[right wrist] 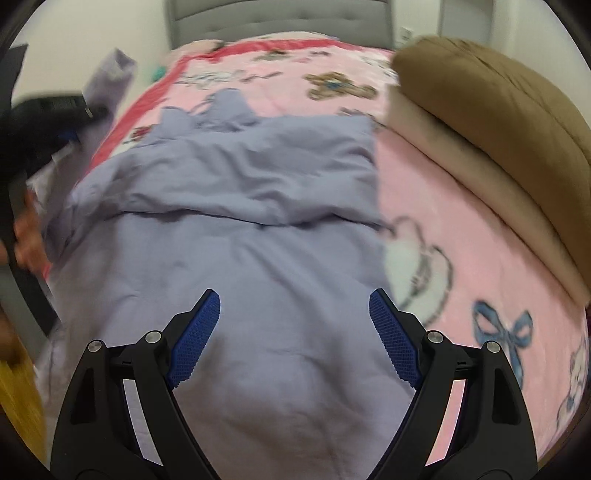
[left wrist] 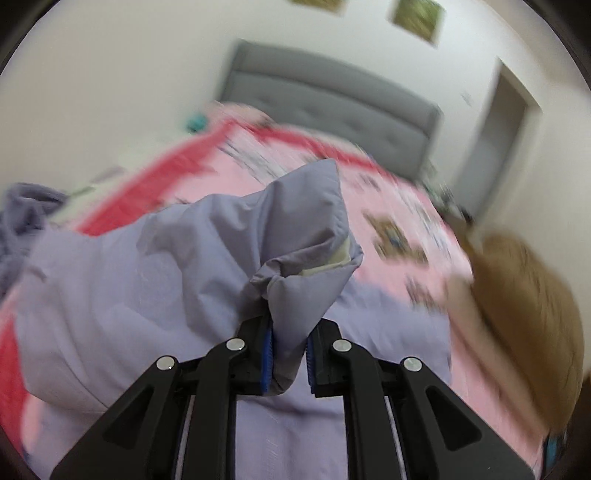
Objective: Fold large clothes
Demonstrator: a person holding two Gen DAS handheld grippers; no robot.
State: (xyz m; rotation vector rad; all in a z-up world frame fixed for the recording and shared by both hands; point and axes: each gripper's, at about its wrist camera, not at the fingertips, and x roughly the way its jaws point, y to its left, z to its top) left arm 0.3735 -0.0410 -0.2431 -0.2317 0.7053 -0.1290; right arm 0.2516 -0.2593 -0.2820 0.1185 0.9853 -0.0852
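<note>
A large lavender garment [right wrist: 258, 206] lies spread on a pink bed blanket [right wrist: 461, 229], partly folded over itself. In the left wrist view my left gripper [left wrist: 290, 354] is shut on a bunched corner of the lavender garment [left wrist: 303, 258], which stands up between the blue pads above the rest of the cloth. In the right wrist view my right gripper [right wrist: 293, 332] hangs open over the near part of the garment, nothing between its fingers. The other gripper, dark and blurred, shows at the left edge of that view with a strip of lavender cloth [right wrist: 110, 74] trailing from it.
A brown cushion [right wrist: 498, 122] on a beige pillow [right wrist: 461, 158] lies on the right side of the bed. A grey padded headboard [right wrist: 277, 18] stands at the far end. A person's hand [right wrist: 26, 236] shows at the left edge. A doorway [left wrist: 495, 147] is beyond the bed.
</note>
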